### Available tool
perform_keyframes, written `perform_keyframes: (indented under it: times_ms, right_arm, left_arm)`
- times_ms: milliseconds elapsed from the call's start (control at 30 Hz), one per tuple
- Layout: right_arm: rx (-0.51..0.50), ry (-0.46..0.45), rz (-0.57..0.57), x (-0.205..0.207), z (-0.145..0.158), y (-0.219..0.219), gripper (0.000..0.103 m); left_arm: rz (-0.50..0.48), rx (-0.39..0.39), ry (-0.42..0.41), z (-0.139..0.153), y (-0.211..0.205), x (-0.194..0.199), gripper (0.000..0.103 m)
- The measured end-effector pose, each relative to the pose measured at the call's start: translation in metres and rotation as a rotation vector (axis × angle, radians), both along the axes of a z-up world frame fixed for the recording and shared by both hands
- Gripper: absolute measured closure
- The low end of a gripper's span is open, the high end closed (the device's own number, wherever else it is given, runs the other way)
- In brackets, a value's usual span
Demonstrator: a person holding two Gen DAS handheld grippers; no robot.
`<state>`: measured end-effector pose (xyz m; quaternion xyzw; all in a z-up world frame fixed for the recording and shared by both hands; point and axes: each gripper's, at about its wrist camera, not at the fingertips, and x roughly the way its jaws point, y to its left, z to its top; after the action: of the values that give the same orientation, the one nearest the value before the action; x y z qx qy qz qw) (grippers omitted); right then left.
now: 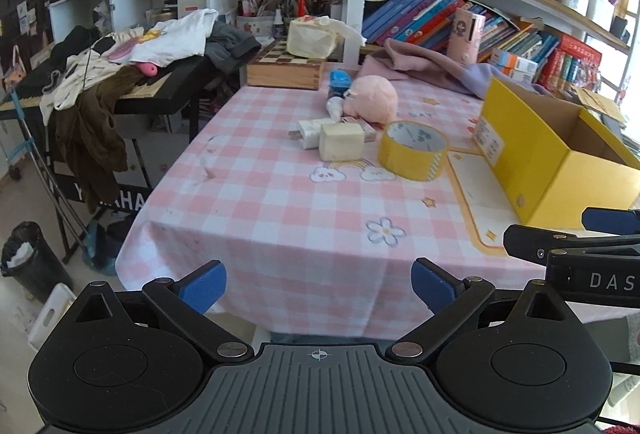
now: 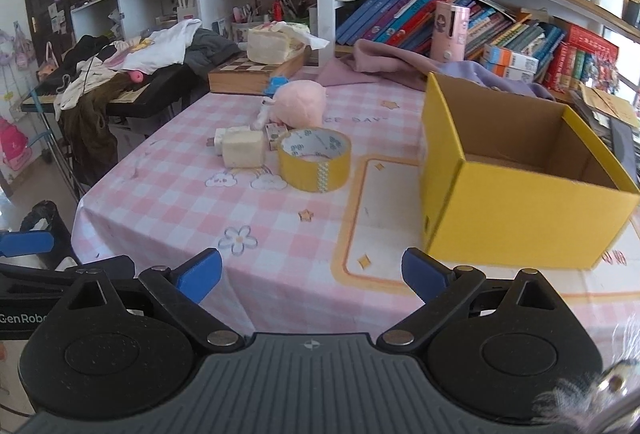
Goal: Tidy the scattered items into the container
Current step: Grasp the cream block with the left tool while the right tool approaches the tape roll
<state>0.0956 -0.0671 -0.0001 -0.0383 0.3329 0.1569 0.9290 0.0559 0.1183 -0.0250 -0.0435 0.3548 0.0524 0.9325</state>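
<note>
Room: bookshelves packed with books behind a worktop (image 2: 280,274) under a pink-and-white checked cloth.
Scattered items: yellow roll of packing tape (image 2: 315,165) lying flat, hole up; cream cube-shaped charger block (image 2: 243,153) just beside it at its 9 o'clock; white plug adapter (image 1: 310,133) touching the block's far side; round pink plush toy (image 2: 301,103) beyond them, with a small blue toy (image 1: 339,78) behind it.
Container: open yellow cardboard box (image 2: 516,201) at 1 o'clock from the right gripper; the part of its floor that shows is bare.
Left gripper (image 1: 319,286): fingers spread wide, holding nothing; tape sits at its 1 o'clock, well apart.
Right gripper (image 2: 312,274): fingers spread wide, holding nothing; tape lies near 12 o'clock, box just beside its right finger.
Nearer hand: judged the right for tape and box; the left is better placed for the charger block.
Next move: likely forward to the tape, one finger through the hole to pinch the wall.
</note>
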Motion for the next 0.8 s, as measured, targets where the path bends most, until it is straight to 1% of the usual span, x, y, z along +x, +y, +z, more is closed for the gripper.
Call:
perform_keyframes:
  times_ms: [133, 267, 433, 633, 800]
  right_arm:
    - [0.001, 0.02, 0.016, 0.031, -0.001, 0.012, 0.005]
    - [-0.009, 0.025, 0.032, 0.062, -0.002, 0.022, 0.005]
    - [-0.031, 0.058, 0.038, 0.102, -0.009, 0.028, 0.005]
    - [-0.049, 0.109, 0.046, 0.145, -0.024, 0.034, 0.004]
    - [-0.085, 0.142, 0.071, 0.17, -0.037, 0.044, 0.004]
  left_arm:
    - [0.008, 0.02, 0.004, 0.001, 0.008, 0.024, 0.006]
    - [0.019, 0.015, 0.003, 0.001, 0.016, 0.053, 0.007]
    - [0.025, 0.004, 0.01, -0.002, 0.021, 0.093, 0.007]
    - [0.014, 0.009, 0.022, -0.006, 0.027, 0.14, 0.011]
    - [-0.027, -0.009, 0.038, -0.01, 0.026, 0.179, 0.011]
